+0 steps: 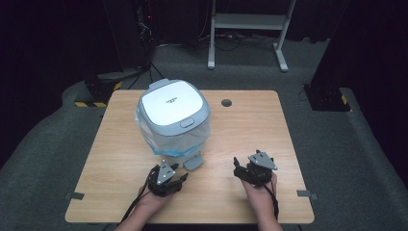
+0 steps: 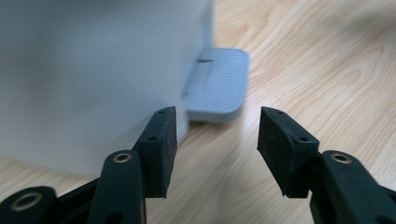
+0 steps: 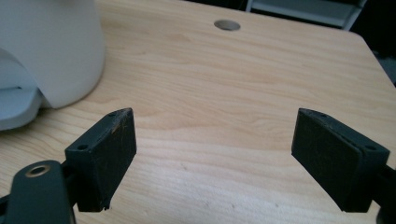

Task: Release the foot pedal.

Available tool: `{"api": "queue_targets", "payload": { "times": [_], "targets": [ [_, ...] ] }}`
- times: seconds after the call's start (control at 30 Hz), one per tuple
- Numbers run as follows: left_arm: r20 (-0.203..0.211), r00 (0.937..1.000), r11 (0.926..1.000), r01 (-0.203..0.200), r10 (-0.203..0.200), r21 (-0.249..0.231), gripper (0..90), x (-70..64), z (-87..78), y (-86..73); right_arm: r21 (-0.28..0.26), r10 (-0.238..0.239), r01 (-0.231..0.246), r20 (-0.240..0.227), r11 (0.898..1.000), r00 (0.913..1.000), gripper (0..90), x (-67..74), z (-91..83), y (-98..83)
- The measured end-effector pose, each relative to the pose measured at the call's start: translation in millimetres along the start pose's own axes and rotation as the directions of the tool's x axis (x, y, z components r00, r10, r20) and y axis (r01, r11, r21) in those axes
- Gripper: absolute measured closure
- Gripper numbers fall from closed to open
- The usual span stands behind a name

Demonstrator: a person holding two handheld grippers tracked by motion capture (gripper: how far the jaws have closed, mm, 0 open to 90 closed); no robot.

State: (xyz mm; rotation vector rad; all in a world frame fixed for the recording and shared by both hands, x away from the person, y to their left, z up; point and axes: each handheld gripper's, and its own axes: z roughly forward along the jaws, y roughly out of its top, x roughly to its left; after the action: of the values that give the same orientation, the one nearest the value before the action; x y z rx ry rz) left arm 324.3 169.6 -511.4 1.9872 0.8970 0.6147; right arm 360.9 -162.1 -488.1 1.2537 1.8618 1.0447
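A: Start with the bench (image 1: 250, 144). What sits on it?

B: One big thing, the bin (image 1: 174, 117), lid down, with a clear liner bunched under the rim. Its pedal (image 1: 193, 162) sticks out at the base on your side, so you can reach it without leaning over the bin.

A: Where are your hands relative to the bin?

B: Your left gripper (image 1: 177, 177) is just in front of the bin, close beside the pedal. In the left gripper view the pedal (image 2: 218, 86) lies flat just past the jaws and a little off their line, not between them. Those jaws stand part open with nothing in them. I'd judge that gap suits the pedal's edge.

A: And the other one?

B: Your right gripper (image 1: 240, 168) rests low in front of the bin and well off to its right. Its jaws are wide and empty over bare wood, probably parked out of the way.
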Motion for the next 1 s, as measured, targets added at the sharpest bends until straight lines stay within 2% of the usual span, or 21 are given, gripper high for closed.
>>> {"api": "queue_targets", "payload": {
  "times": [0.13, 0.3, 0.4, 0.47, 0.5, 0.53, 0.57, 0.63, 0.7, 0.73, 0.77, 0.8, 0.87, 0.9, 1.0],
  "targets": [
    [-0.032, 0.9991, 0.9993, 0.026, -0.027, -0.028, 45.0, 17.0, -18.5, -8.1, 0.045, 0.018, -0.018, 0.006, 0.999, 0.9998, 13.8, -3.6, 5.3, -9.6],
    [-0.08, 0.9943, 0.9974, 0.069, -0.07, -0.023, 44.0, 42.8, -35.7, -22.2, 0.085, 0.02, -0.021, 0.01, 0.996, 0.9998, 13.9, -3.7, 10.8, -14.6],
    [-0.106, 0.9879, 0.9935, 0.113, -0.114, -0.015, 43.6, 59.1, -43.8, -32.7, 0.108, 0.012, -0.014, 0.012, 0.994, 0.9998, 13.9, -2.8, 15.6, -16.0],
    [-0.13, 0.9823, 0.9905, 0.137, -0.135, 0.008, 43.2, 73.0, -49.0, -41.4, 0.128, 0.014, -0.015, 0.012, 0.992, 0.9998, 14.1, -1.6, 18.5, -16.9],
    [-0.141, 0.9784, 0.9876, 0.156, -0.152, 0.019, 42.1, 79.3, -50.7, -45.1, 0.139, 0.006, -0.007, 0.007, 0.99, 1.0, 14.4, -1.5, 20.1, -17.7],
    [-0.152, 0.9716, 0.9829, 0.184, -0.181, 0.006, 40.4, 82.8, -50.6, -48.1, 0.155, 0.005, -0.004, -0.002, 0.988, 1.0, 14.5, -1.6, 22.1, -18.7],
    [-0.169, 0.9714, 0.9829, 0.177, -0.167, 0.05, 39.3, 92.0, -55.0, -52.5, 0.171, 0.012, -0.01, -0.01, 0.985, 0.9999, 14.4, -1.5, 23.6, -19.7],
    [-0.197, 0.9659, 0.9763, 0.191, -0.169, 0.102, 35.5, 103.0, -57.8, -58.5, 0.213, 0.012, -0.008, -0.019, 0.977, 0.9997, 14.4, -1.2, 28.1, -23.0],
    [-0.207, 0.9531, 0.9582, 0.252, -0.221, 0.136, 31.3, 114.7, -59.9, -63.6, 0.251, 0.016, -0.01, -0.025, 0.968, 0.9996, 14.6, -1.2, 31.1, -23.9],
    [-0.22, 0.946, 0.9523, 0.272, -0.238, 0.139, 29.2, 119.6, -61.6, -65.5, 0.254, 0.013, -0.007, -0.02, 0.967, 0.9997, 14.8, -1.4, 31.5, -23.8],
    [-0.232, 0.9431, 0.9492, 0.277, -0.238, 0.15, 28.8, 121.5, -62.0, -66.3, 0.261, 0.01, -0.004, -0.02, 0.965, 0.9997, 15.4, -1.7, 32.1, -23.8],
    [-0.224, 0.9391, 0.9382, 0.301, -0.261, 0.171, 28.4, 124.9, -61.1, -67.1, 0.271, 0.008, -0.001, -0.024, 0.962, 0.9997, 15.5, -1.8, 32.8, -23.8],
    [-0.216, 0.9424, 0.9396, 0.295, -0.256, 0.174, 24.8, 124.7, -60.4, -67.0, 0.281, 0.024, -0.004, -0.067, 0.96, 0.9974, 15.3, -3.8, 34.8, -23.5],
    [-0.215, 0.9453, 0.9427, 0.285, -0.246, 0.174, 24.8, 124.0, -59.6, -66.9, 0.281, 0.024, -0.004, -0.067, 0.96, 0.9974, 15.3, -3.8, 34.8, -23.5],
    [-0.235, 0.9417, 0.9461, 0.282, -0.24, 0.16, 25.4, 119.5, -58.6, -67.4, 0.288, 0.037, -0.016, -0.069, 0.958, 0.9969, 14.6, -3.5, 35.7, -23.2]
  ]
}}
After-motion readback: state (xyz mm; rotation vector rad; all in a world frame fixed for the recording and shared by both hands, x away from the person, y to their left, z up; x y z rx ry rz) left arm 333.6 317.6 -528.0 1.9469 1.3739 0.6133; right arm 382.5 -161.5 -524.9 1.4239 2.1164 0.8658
